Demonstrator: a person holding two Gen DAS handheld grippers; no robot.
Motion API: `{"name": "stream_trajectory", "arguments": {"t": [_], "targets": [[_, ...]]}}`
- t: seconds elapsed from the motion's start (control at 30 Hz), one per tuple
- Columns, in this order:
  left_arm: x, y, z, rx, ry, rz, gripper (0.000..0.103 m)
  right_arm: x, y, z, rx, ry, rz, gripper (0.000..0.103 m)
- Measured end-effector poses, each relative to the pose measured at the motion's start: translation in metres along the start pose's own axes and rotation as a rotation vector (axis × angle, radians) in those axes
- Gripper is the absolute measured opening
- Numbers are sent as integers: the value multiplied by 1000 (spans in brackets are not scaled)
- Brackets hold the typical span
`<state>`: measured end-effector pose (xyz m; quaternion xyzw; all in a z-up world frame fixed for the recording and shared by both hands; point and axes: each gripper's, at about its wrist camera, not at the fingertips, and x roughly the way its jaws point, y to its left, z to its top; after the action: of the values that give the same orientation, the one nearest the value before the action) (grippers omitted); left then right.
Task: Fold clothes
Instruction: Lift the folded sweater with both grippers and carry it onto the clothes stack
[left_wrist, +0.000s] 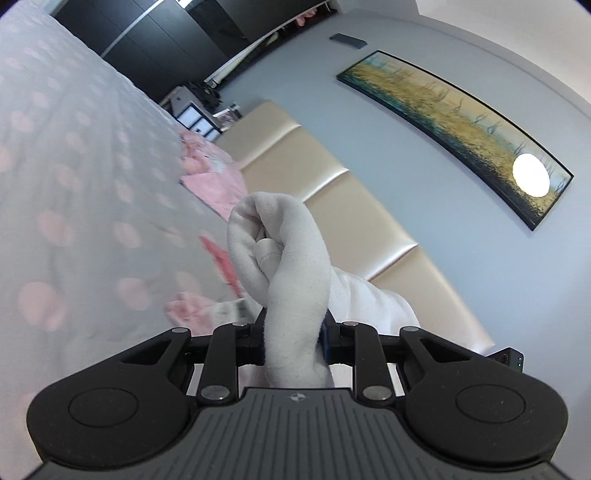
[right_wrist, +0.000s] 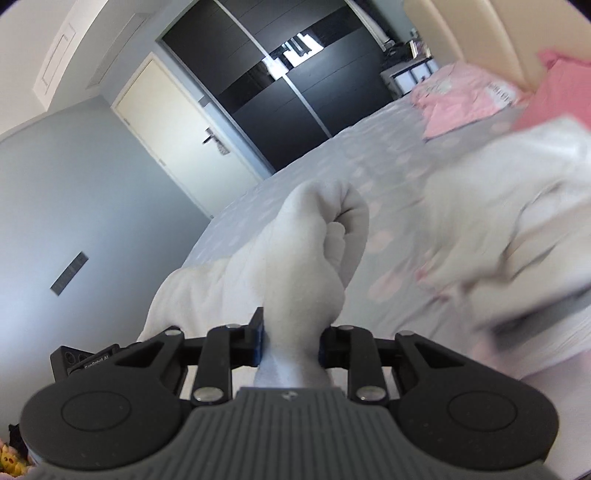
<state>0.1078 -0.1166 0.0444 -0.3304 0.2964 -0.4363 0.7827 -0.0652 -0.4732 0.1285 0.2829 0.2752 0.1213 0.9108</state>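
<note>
Both views are bright and evenly lit, with soft, cool daylight and no hard shadows. A round white glare spot (left_wrist: 530, 174) burns out part of the framed picture (left_wrist: 458, 129) in the left wrist view, and the glossy wardrobe doors (right_wrist: 291, 92) in the right wrist view carry a bright reflection. Fisheye distortion bends straight edges into curves and leaves dark corners. Motion blur smears the bedspread (left_wrist: 74, 184) and the pale cloth at the right edge (right_wrist: 517, 214), while the near hardware stays sharp.
</note>
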Motion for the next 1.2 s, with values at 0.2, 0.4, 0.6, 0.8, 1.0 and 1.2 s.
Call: {"name": "stream_trajectory", "arguments": {"t": [0.2, 0.4, 0.6, 0.8, 1.0, 1.2], "targets": [[93, -27, 4, -24, 30, -76, 21, -41, -42, 69, -7, -35, -92, 28], [162, -35, -3, -21, 93, -108, 21, -60, -103, 117, 20, -56, -128, 28], [210, -25, -21, -11, 203, -117, 21, -49, -156, 145, 19, -4, -193, 28], [240, -9, -27, -16, 207, -109, 21, -25, -194, 157, 19, 4, -208, 28], [247, 2, -32, 34, 230, -68, 21, 10, -237, 148, 70, 31, -266, 28], [254, 8, -34, 55, 266, -8, 23, 18, -258, 130, 137, -6, -297, 35]]}}
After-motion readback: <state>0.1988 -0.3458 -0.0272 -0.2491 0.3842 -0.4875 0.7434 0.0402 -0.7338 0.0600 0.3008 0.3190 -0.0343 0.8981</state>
